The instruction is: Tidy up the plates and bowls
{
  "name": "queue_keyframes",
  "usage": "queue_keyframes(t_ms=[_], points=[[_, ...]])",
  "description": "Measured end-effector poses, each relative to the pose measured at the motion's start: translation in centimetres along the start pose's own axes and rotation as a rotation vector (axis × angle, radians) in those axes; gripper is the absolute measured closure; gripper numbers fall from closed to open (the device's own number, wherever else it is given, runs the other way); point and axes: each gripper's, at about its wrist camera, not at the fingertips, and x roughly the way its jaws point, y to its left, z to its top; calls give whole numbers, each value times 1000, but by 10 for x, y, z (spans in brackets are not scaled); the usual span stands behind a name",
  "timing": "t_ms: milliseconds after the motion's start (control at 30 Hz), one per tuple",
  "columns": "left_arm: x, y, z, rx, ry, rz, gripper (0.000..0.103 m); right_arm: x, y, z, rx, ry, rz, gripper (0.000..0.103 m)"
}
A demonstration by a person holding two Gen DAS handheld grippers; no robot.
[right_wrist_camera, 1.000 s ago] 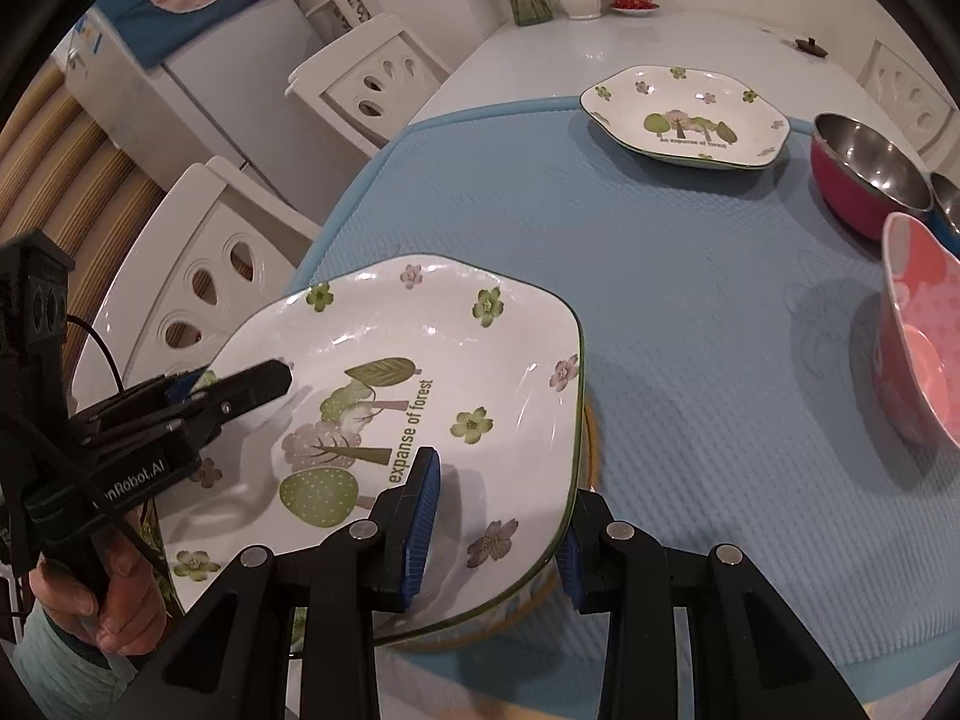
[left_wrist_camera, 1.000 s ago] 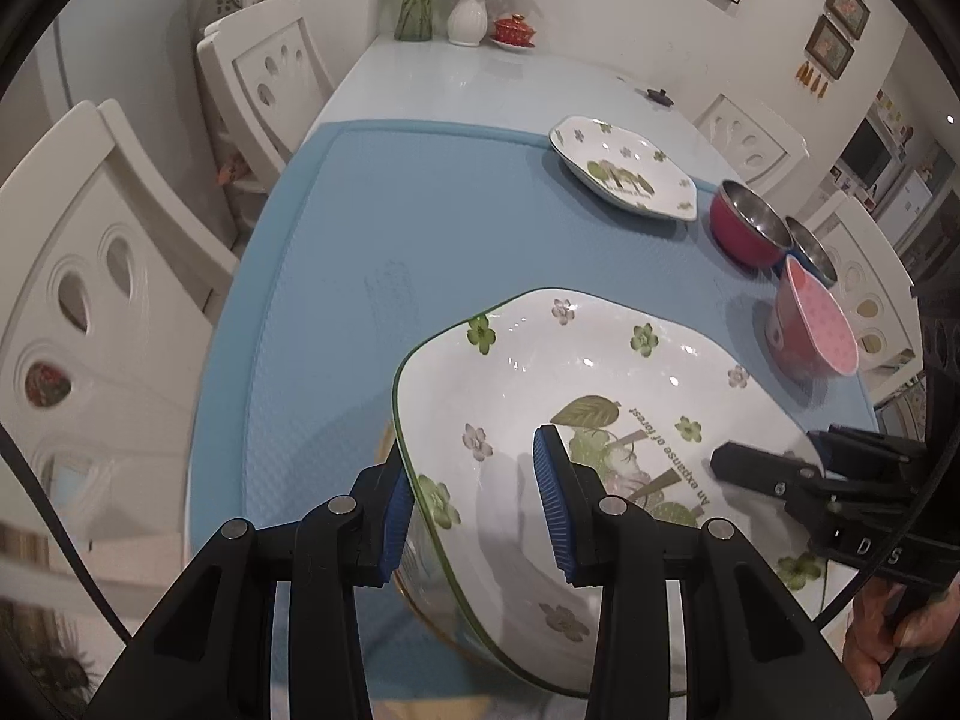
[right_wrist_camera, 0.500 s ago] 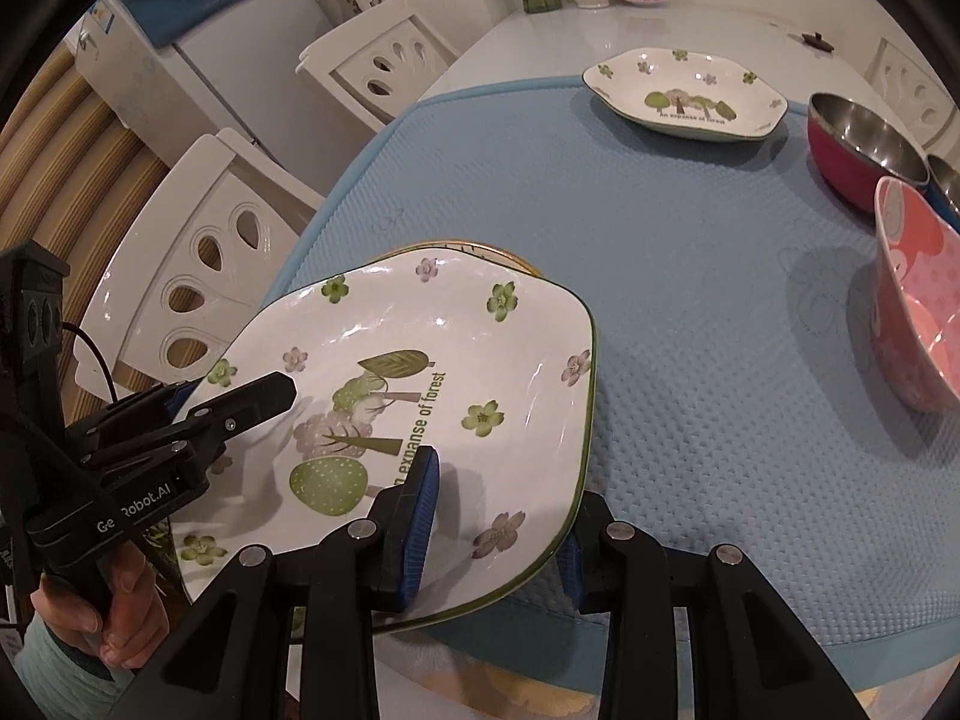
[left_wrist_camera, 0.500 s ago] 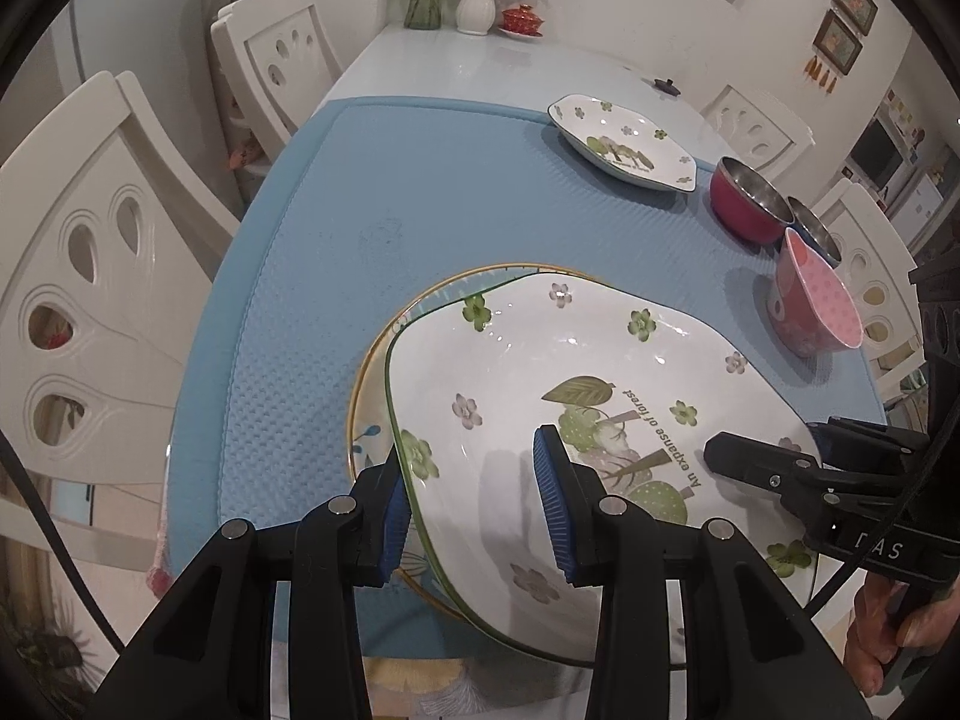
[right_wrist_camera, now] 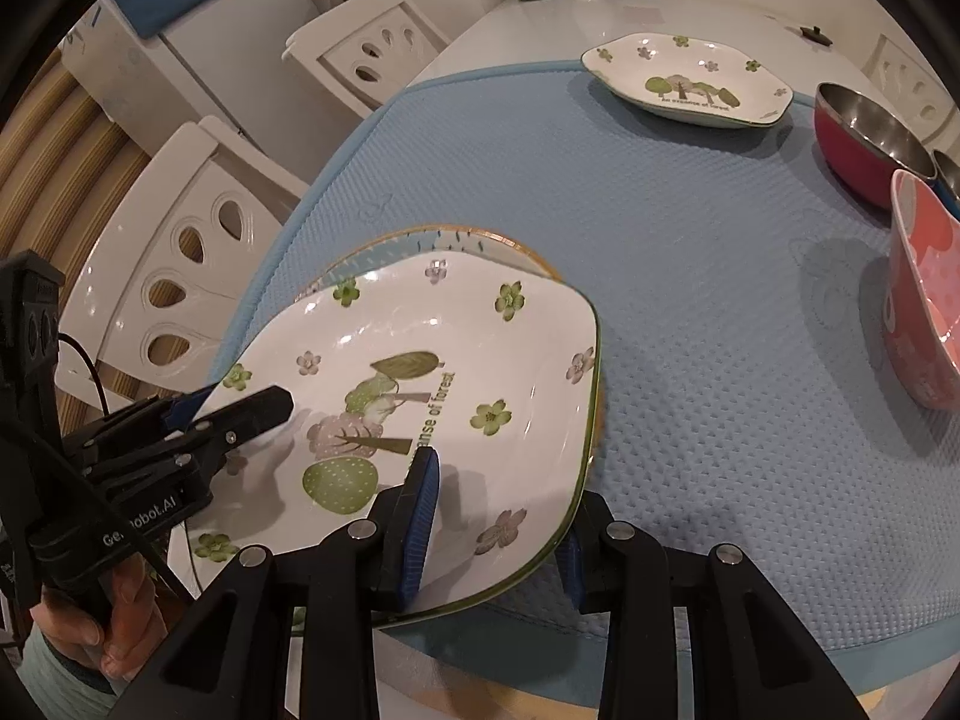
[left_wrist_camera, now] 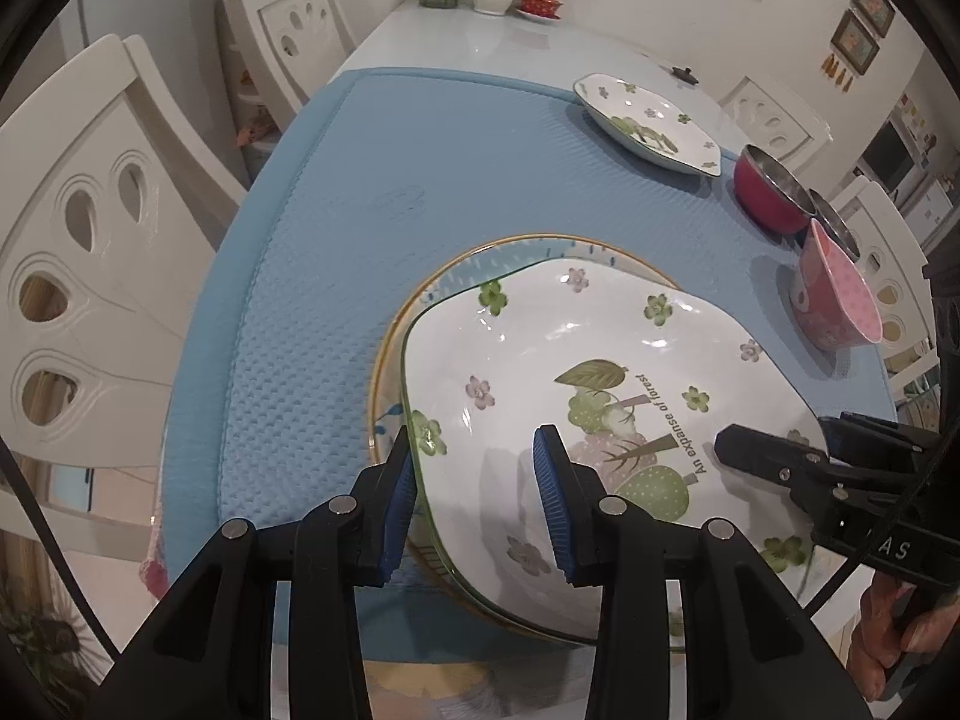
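A white flowered plate (left_wrist_camera: 576, 372) (right_wrist_camera: 420, 360) with a green rim is held over a round gold-rimmed plate (left_wrist_camera: 480, 261) (right_wrist_camera: 444, 237) lying on the blue mat. My left gripper (left_wrist_camera: 477, 501) is shut on the flowered plate's left rim, one pad above and one below. My right gripper (right_wrist_camera: 498, 516) is shut on its opposite rim, seen in the left wrist view as the right gripper (left_wrist_camera: 774, 450). The left gripper (right_wrist_camera: 240, 414) shows in the right wrist view too. A second flowered plate (left_wrist_camera: 648, 120) (right_wrist_camera: 690, 78) lies at the far side of the mat.
A red steel-lined bowl (left_wrist_camera: 771, 189) (right_wrist_camera: 870, 144) and a pink dotted bowl (left_wrist_camera: 837, 294) (right_wrist_camera: 927, 294) stand at the right. White chairs (left_wrist_camera: 78, 228) (right_wrist_camera: 180, 258) flank the table's left edge. A vase and red dish (left_wrist_camera: 540, 0) sit at the far end.
Both grippers carried the flowered plate toward the near edge and lower. The gold-rimmed plate beneath it has come into view.
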Motion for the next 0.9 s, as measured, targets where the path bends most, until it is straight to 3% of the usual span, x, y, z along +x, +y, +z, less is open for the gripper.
queue_keyframes(t_ms=[400,900], points=[[-15,-7,8,38,-45,-1,68,8,4,-9,4,49,13,69],[-50,-31,35,76,-118,-56,67,-46,-10,2,96,-26,38,69]])
